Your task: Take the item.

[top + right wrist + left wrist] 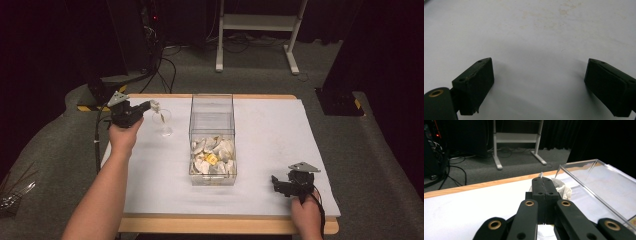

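- A small white packet [563,188] sits pinched at the tips of the left gripper [151,105]; its crumpled paper bulges just past the closed jaws and to their right.
- Directly below those jaws stands a clear glass [165,124], with the packet hanging over its mouth.
- Right of the jaws is a clear box [212,120] holding more packets [212,156].
- The right gripper [276,183] rests well apart, its jaws spread wide over the bare white tabletop [531,37], holding nothing.

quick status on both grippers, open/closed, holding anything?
Left gripper: closed on a small white packet, held above the glass.
Right gripper: open, holding nothing, low over the white table cover.
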`<action>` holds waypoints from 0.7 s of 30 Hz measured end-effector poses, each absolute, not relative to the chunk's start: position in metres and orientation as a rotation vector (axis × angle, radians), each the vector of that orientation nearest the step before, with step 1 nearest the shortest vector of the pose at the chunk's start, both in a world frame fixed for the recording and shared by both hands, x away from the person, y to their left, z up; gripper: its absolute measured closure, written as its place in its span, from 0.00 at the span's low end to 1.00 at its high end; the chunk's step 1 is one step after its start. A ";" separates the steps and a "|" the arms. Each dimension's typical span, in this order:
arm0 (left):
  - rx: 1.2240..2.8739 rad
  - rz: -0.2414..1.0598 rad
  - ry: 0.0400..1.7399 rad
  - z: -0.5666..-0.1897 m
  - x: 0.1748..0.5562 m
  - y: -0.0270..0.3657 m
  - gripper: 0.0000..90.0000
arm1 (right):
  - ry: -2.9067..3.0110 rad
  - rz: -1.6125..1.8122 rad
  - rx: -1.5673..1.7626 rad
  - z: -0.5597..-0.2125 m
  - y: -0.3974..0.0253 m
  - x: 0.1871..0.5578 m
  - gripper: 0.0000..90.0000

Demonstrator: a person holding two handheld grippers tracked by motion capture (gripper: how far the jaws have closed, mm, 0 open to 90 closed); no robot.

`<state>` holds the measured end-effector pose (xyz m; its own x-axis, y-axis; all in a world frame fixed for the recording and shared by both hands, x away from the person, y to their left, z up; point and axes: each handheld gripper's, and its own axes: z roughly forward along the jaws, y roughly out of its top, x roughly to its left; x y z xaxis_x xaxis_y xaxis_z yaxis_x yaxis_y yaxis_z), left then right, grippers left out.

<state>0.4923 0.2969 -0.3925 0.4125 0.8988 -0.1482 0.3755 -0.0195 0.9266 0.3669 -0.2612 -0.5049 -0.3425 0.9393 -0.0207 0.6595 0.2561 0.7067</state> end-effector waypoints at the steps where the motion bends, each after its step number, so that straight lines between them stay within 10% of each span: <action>1: 1.604 0.609 1.158 -0.394 0.495 0.296 1.00 | 2.092 0.848 1.451 -0.505 -0.261 0.367 0.10; 21: 1.752 0.693 1.182 -0.410 0.504 0.272 1.00 | 2.092 0.848 1.451 -0.505 -0.261 0.367 0.10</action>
